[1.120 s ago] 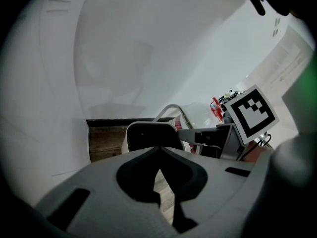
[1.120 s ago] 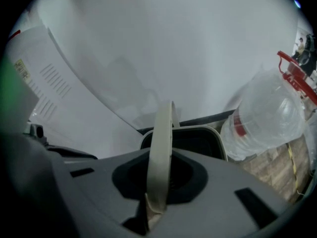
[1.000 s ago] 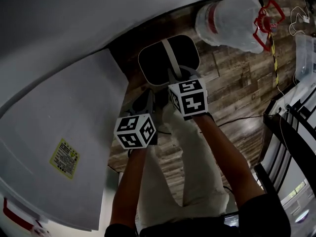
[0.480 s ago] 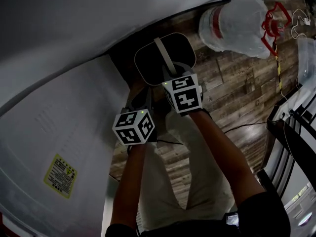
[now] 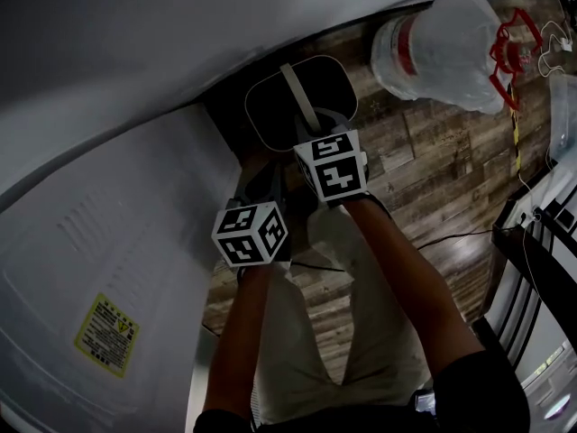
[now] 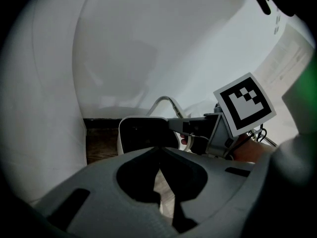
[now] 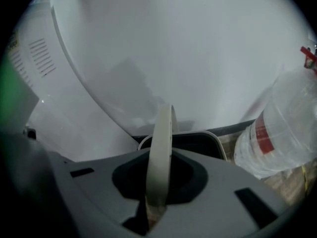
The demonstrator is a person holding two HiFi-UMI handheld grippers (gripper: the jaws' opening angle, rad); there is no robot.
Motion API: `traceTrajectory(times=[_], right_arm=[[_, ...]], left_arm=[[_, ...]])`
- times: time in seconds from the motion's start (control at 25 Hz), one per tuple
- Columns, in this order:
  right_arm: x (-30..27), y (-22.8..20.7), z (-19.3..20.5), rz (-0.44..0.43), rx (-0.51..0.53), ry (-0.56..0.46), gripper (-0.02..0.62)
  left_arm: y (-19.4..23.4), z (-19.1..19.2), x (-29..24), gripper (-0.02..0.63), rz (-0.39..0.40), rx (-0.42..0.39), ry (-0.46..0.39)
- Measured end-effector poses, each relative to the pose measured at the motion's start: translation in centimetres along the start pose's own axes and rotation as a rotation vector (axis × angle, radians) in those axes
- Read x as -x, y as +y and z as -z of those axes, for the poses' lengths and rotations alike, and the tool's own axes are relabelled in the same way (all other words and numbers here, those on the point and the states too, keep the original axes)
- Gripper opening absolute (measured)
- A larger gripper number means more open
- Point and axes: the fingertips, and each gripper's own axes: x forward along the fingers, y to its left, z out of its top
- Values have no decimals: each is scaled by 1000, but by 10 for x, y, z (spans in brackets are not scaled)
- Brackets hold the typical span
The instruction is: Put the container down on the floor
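We see the right claw [image 7: 158,202] clamped on the container's pale handle [image 7: 161,148], which stands upright and edge-on between its jaws. The container [image 5: 270,106] hangs below it, close against a white panel [image 5: 117,269], over the wooden floor [image 5: 433,170]. We cannot tell whether its base touches the boards. Its dark mouth faces straight up. The longer side of the rounded rim runs along the panel, and the handle arches across the shorter way. Our left claw [image 6: 159,155] is closed on nothing, just beside the right. A clear jug [image 5: 442,48] lies nearby.
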Motion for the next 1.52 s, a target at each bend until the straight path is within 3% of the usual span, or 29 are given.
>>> traceTrajectory(times=[0.84, 1.52], right_arm=[[-25, 21, 11, -37, 44, -5, 34], [-14, -32, 35, 12, -36, 9, 34]], left_arm=[[20, 16, -11, 14, -7, 20, 22], [-9, 35, -42, 14, 39, -8, 87]])
